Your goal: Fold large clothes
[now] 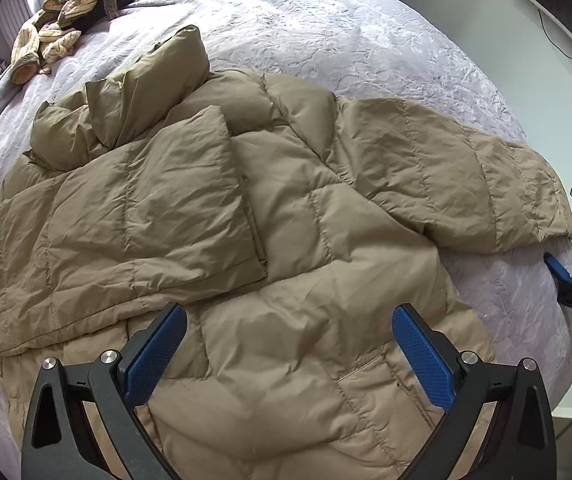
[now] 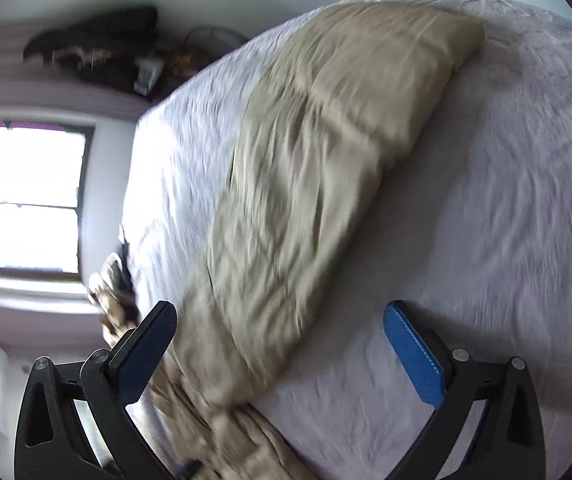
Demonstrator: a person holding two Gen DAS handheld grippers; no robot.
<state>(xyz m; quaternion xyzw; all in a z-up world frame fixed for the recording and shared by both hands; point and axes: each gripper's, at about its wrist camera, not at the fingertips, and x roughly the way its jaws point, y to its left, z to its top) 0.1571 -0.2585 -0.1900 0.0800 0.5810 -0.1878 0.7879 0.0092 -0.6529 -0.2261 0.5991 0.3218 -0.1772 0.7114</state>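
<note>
A tan quilted puffer jacket (image 1: 269,216) lies spread on the bed. One sleeve (image 1: 133,216) is folded across its body; the other sleeve (image 1: 470,184) stretches out to the right. My left gripper (image 1: 289,344) is open and empty, hovering above the jacket's lower part. My right gripper (image 2: 279,344) is open and empty, above the outstretched sleeve (image 2: 318,168), which looks blurred in the right wrist view. The right gripper also shows at the right edge of the left wrist view (image 1: 562,272), near the sleeve's cuff.
The bed's pale lavender quilt (image 1: 326,28) lies under everything. A heap of striped and dark clothes (image 1: 69,12) sits at the far left corner. A window (image 2: 29,196) and clutter against the wall (image 2: 97,48) show beyond the bed.
</note>
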